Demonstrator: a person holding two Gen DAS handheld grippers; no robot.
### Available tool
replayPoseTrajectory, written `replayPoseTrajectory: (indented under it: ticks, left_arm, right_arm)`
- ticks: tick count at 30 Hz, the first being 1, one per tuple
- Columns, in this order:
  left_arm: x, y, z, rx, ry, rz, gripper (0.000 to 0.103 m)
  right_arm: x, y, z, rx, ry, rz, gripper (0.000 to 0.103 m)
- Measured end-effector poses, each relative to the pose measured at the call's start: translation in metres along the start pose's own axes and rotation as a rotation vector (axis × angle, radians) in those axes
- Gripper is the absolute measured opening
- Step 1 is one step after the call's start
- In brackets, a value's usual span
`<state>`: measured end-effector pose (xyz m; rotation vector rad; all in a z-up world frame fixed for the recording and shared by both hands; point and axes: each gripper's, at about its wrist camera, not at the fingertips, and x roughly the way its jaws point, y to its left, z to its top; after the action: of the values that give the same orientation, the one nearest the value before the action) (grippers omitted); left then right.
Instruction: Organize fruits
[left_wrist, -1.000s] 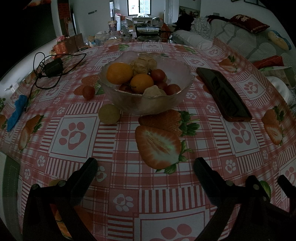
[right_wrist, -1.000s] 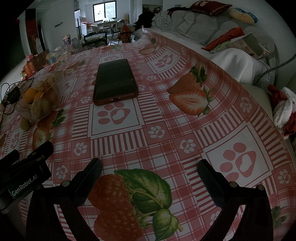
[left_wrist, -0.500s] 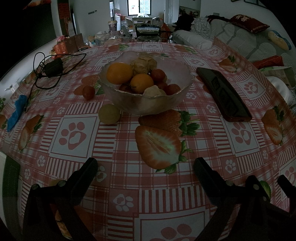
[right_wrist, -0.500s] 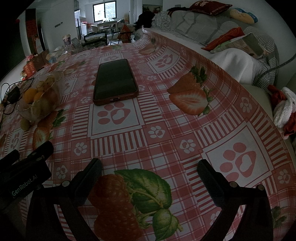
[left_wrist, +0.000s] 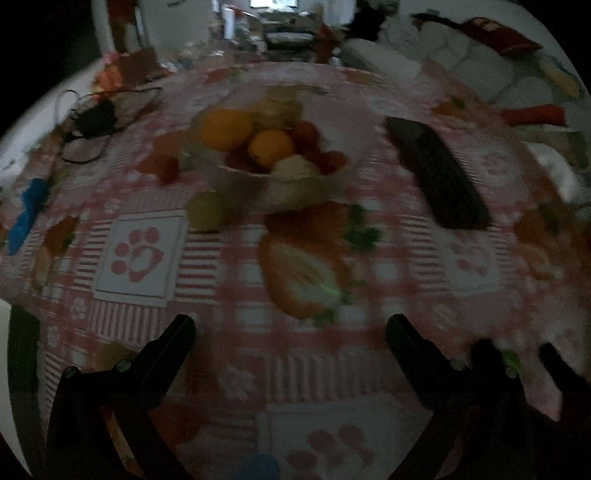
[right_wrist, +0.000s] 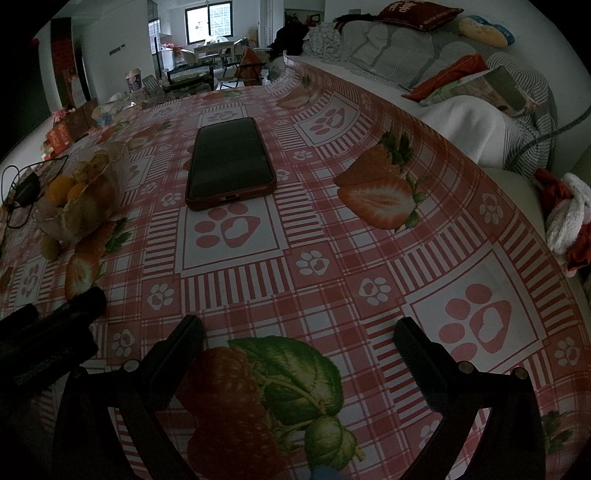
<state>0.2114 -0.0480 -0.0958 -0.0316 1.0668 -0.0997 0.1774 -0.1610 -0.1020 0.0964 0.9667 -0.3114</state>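
Note:
A clear glass bowl (left_wrist: 332, 184) holds oranges, small red fruits and pale knobbly fruits; the same bowl (right_wrist: 110, 177) shows at the left of the right wrist view. A green-yellow fruit (left_wrist: 205, 210) lies on the cloth against the bowl's left front, also seen as the green fruit (right_wrist: 50, 246). A small red fruit (left_wrist: 166, 168) sits further left of the bowl. My left gripper (left_wrist: 290, 332) is open and empty, well in front of the bowl. My right gripper (right_wrist: 297, 332) is open and empty over a printed raspberry.
A dark phone (right_wrist: 229, 160) in a red case lies right of the bowl. A black charger with cable (left_wrist: 92, 118) and a blue object (left_wrist: 27, 214) sit at the left. The table (right_wrist: 461, 229) drops off to a sofa on the right. The left wrist view is blurred.
The left wrist view has turned blurred and the scene has shifted slightly, so the left gripper is moving. The right gripper has stayed still. Both remain open.

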Motion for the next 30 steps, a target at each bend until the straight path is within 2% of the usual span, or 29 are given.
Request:
replayPoseTrajectory:
  ticks: [3, 6, 8, 10, 11, 13, 14, 16, 19, 21, 24, 26, 28, 30]
  left_arm:
    - [-0.05, 0.002, -0.008, 0.008, -0.119, -0.076, 0.103]
    - [-0.116, 0.02, -0.029, 0.006, -0.268, -0.166, 0.103]
    - [-0.148, 0.041, -0.05, -0.013, -0.29, -0.223, 0.103]
    - [-0.172, 0.062, -0.075, -0.02, -0.255, -0.248, 0.103]
    - [-0.187, 0.075, -0.094, -0.016, -0.226, -0.235, 0.103]
    - [-0.214, 0.094, -0.116, -0.03, -0.178, -0.172, 0.103]
    - [-0.23, 0.101, -0.126, -0.034, -0.178, -0.158, 0.103]
    - [-0.283, 0.113, -0.146, 0.017, -0.251, -0.122, 0.103]
    - [-0.357, 0.119, -0.158, 0.109, -0.383, 0.034, 0.103]
    - [-0.399, 0.127, -0.16, 0.112, -0.427, 0.037, 0.103]
    - [-0.446, 0.145, -0.16, 0.087, -0.475, -0.02, 0.103]
    - [-0.452, 0.15, -0.166, 0.113, -0.478, -0.021, 0.103]
    - [-0.433, 0.146, -0.175, 0.144, -0.436, 0.024, 0.103]
    - [-0.388, 0.143, -0.189, 0.166, -0.353, 0.078, 0.103]
  right_arm:
    - [0.0, 0.0, 0.002, -0.025, 0.024, 0.013, 0.103]
    - [-0.006, -0.004, 0.008, -0.053, 0.149, 0.034, 0.103]
    - [-0.03, -0.006, 0.004, -0.067, 0.093, 0.06, 0.103]
    - [-0.074, -0.008, -0.01, -0.117, -0.014, 0.111, 0.103]
    - [-0.098, -0.008, -0.023, -0.145, -0.049, 0.14, 0.103]
    - [-0.129, -0.013, -0.049, -0.167, -0.057, 0.164, 0.103]
    - [-0.143, -0.016, -0.062, -0.164, -0.05, 0.182, 0.103]
    - [-0.18, -0.026, -0.09, -0.177, -0.03, 0.264, 0.103]
    - [-0.238, -0.036, -0.101, -0.218, -0.146, 0.288, 0.103]
    - [-0.281, -0.044, -0.094, -0.202, -0.233, 0.313, 0.103]
    - [-0.322, -0.043, -0.083, -0.196, -0.29, 0.39, 0.103]
    - [-0.344, -0.034, -0.077, -0.217, -0.326, 0.425, 0.103]
    - [-0.351, -0.017, -0.08, -0.274, -0.33, 0.431, 0.103]
    - [-0.325, 0.009, -0.09, -0.338, -0.242, 0.428, 0.103]
